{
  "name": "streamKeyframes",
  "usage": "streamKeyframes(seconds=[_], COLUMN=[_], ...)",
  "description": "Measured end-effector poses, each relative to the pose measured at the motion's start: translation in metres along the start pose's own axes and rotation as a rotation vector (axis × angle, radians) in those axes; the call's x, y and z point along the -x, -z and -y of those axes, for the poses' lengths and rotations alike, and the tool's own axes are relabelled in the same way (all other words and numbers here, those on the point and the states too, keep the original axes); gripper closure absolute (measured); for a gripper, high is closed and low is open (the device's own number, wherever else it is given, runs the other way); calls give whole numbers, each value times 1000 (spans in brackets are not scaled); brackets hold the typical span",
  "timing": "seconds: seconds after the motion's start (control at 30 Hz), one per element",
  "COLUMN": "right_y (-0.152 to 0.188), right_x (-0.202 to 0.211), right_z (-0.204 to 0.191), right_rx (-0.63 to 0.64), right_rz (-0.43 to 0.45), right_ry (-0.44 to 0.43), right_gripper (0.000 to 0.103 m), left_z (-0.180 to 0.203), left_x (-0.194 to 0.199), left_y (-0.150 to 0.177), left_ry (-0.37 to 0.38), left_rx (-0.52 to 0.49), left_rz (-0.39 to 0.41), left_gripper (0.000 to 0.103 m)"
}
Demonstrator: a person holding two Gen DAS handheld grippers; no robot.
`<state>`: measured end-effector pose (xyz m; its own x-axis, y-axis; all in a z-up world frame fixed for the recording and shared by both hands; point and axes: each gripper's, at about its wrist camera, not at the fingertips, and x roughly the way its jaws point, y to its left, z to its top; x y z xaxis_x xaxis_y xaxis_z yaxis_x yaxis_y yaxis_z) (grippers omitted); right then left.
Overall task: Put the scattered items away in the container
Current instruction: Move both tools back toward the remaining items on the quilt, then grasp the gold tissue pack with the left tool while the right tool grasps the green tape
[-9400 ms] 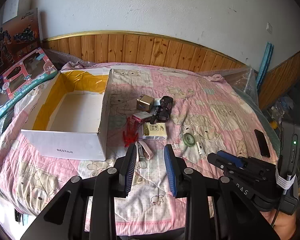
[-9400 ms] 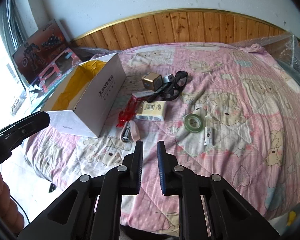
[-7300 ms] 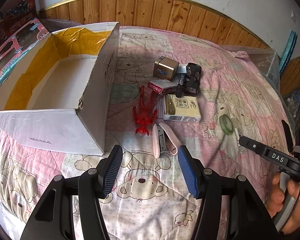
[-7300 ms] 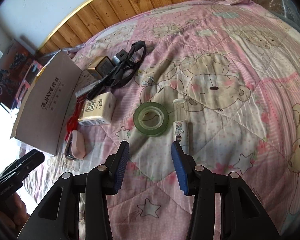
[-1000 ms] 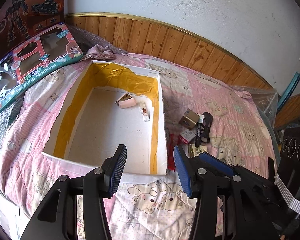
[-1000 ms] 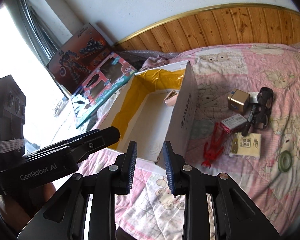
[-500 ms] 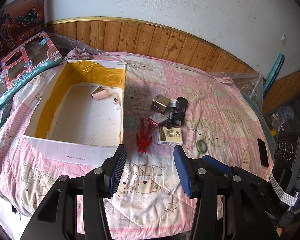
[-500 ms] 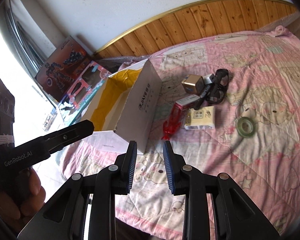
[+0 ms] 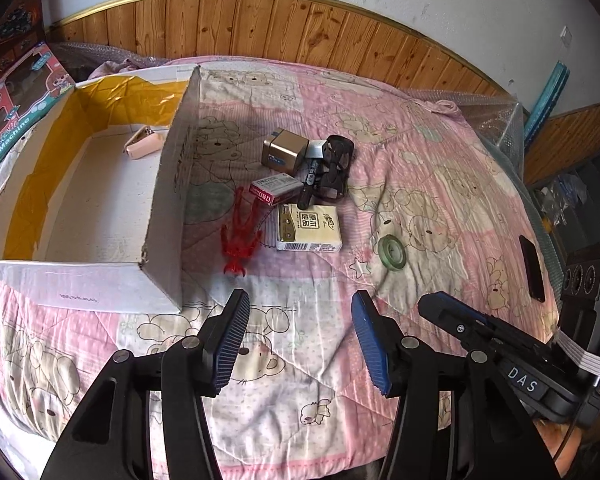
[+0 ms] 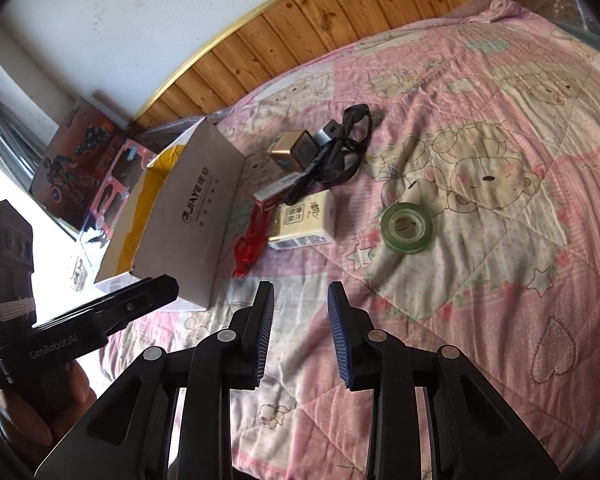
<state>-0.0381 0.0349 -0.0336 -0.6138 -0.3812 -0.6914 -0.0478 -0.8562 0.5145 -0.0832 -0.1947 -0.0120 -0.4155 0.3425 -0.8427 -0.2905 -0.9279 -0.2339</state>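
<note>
A white cardboard box (image 9: 168, 184) (image 10: 196, 216) with yellow lining lies open on the pink quilt; a pink stapler (image 9: 142, 146) rests inside it. Right of the box lie a red plastic toy (image 9: 240, 236) (image 10: 252, 240), a tissue pack (image 9: 310, 228) (image 10: 304, 220), a red-and-white small box (image 9: 276, 188) (image 10: 272, 194), a gold box (image 9: 284, 154) (image 10: 294, 150), a black cable bundle (image 9: 332, 168) (image 10: 340, 148) and a green tape roll (image 9: 393, 252) (image 10: 407, 226). My left gripper (image 9: 298, 334) is open and empty, short of the toy. My right gripper (image 10: 300, 332) is open and empty, short of the tissue pack.
Toy boxes (image 9: 8, 92) (image 10: 88, 160) lean at the left beside the bed. A black phone (image 9: 532, 268) lies near the quilt's right edge. A wood-panelled wall (image 9: 300, 28) runs behind the bed. A hand (image 10: 40, 404) holds the left gripper's handle.
Both grippers have come lower and closer to the scattered items. The right gripper's jaws have spread wider than half a second ago. The items on the quilt have not moved.
</note>
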Motion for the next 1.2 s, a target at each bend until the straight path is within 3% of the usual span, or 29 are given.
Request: streamKeyframes(seconds=[0.17,0.3,0.5,0.73,0.83,0.93,1.03,1.1,1.2], right_y=[-12,-27,-37,-45,-53,-55,-54,-53,-55], right_x=[-12,-24,-50,-80,-89,-99,-100,-97,-91], right_z=[28,44,59,65,67,66,64,66,67], right_rx=[-41,-54,-46,-8,17,51,78,68,48], right_rz=[2,-3,-50,-79,-79,-101,-105,-103,-92], right_ry=[59,100,126,173,192,193,210,200,185], right_gripper=[72,72,69,65,57,56,66,78,85], left_z=[2,10,13,8,8,16,22,24,24], left_x=[-43,-75,-122,-157,-168,-174,-178,-176,-172], left_y=[-15,-29,-45,-56,-59,-60,-59,-55,-50], left_ry=[23,41,4,-7,1,-29,-65,-81,-68], left_rx=[12,2,-7,22,34,-7,-50,-71,-87], left_rz=[-43,-64,-107,-135,-139,-126,-103,-83,-80], left_gripper=[47,41,40,31,25,22,22,28,30])
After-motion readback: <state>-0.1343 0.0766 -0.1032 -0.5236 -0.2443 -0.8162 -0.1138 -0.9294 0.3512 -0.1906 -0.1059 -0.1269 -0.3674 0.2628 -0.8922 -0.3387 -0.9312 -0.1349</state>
